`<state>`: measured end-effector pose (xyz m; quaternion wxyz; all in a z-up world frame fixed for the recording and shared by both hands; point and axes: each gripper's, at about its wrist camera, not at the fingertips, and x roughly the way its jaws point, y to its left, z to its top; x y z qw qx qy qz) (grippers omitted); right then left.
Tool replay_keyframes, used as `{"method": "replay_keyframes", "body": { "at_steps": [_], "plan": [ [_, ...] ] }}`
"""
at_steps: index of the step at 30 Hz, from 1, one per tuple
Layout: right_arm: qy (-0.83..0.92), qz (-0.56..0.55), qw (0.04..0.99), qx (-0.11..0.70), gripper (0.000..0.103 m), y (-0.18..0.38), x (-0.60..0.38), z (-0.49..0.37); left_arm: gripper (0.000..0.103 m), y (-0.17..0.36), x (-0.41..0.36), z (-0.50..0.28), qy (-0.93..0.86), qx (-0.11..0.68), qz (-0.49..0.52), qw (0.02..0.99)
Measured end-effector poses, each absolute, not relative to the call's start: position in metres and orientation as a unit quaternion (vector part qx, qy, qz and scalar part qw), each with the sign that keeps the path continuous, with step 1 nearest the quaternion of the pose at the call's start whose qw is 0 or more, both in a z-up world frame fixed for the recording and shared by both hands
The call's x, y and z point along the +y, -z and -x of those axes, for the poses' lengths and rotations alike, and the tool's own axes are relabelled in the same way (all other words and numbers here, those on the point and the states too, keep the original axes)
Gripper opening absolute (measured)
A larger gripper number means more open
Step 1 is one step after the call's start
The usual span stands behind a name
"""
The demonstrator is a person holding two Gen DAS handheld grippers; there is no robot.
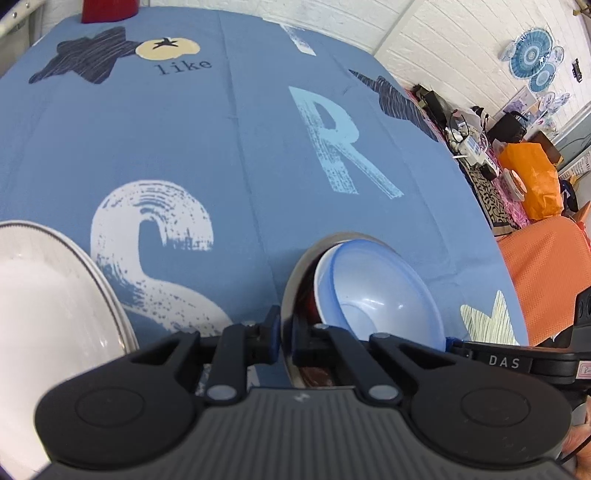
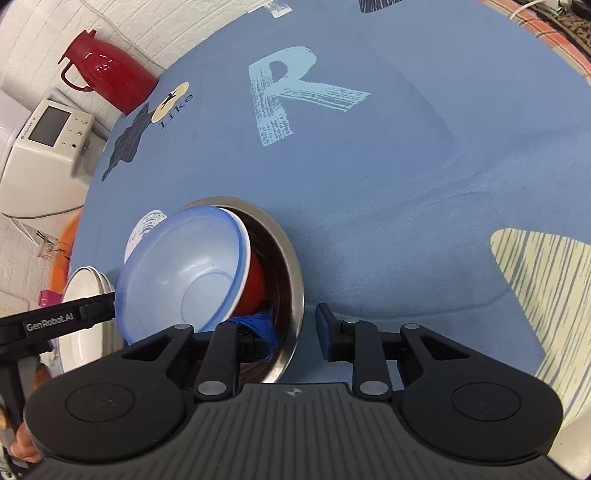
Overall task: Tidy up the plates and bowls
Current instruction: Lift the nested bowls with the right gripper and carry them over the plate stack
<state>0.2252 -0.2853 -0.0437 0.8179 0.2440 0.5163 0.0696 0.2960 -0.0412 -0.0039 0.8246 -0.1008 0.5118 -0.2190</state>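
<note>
Two grippers: my left gripper (image 1: pixel 284 334) pinches the steel bowl (image 1: pixel 295 280) rim, my right gripper (image 2: pixel 291 338) gapes wide, above a blue lettered cloth (image 1: pixel 240 147) on the bench, white brick wall (image 1: pixel 443 33) behind.

I see the pale blue plastic bowl (image 2: pixel 184 269) tilted in a red bowl (image 2: pixel 253 286), both inside the steel bowl (image 2: pixel 291 266); white plates (image 1: pixel 48 295) left, red thermos jug (image 2: pixel 107 74) at the table's (image 2: pixel 369 184) far edge.

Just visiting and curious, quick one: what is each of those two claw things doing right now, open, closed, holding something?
Left gripper: shut on the rim of the steel bowl.
Right gripper: open, holding nothing, fingers astride the steel bowl's rim.
</note>
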Motion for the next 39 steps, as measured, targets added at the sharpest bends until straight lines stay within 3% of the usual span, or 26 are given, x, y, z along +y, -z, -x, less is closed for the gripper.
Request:
{"method": "replay_keyframes", "body": {
  "at_steps": [14,22,39],
  "plan": [
    [-0.09,-0.218,0.842,0.485,0.01,0.03,-0.273,-0.229,0.0,0.002,-0.025,-0.3,0.231,0.499,0.127,0.825],
    [-0.111,-0.218,0.831,0.5,0.008,0.051,-0.26,-0.231,0.0,0.019,-0.021,-0.302,0.221,0.509,0.125,0.823],
    [-0.146,-0.161,0.873,0.436,0.012,0.053,-0.245,-0.229,0.0,0.018,-0.018,-0.296,0.22,0.478,0.097,0.845]
  ]
}}
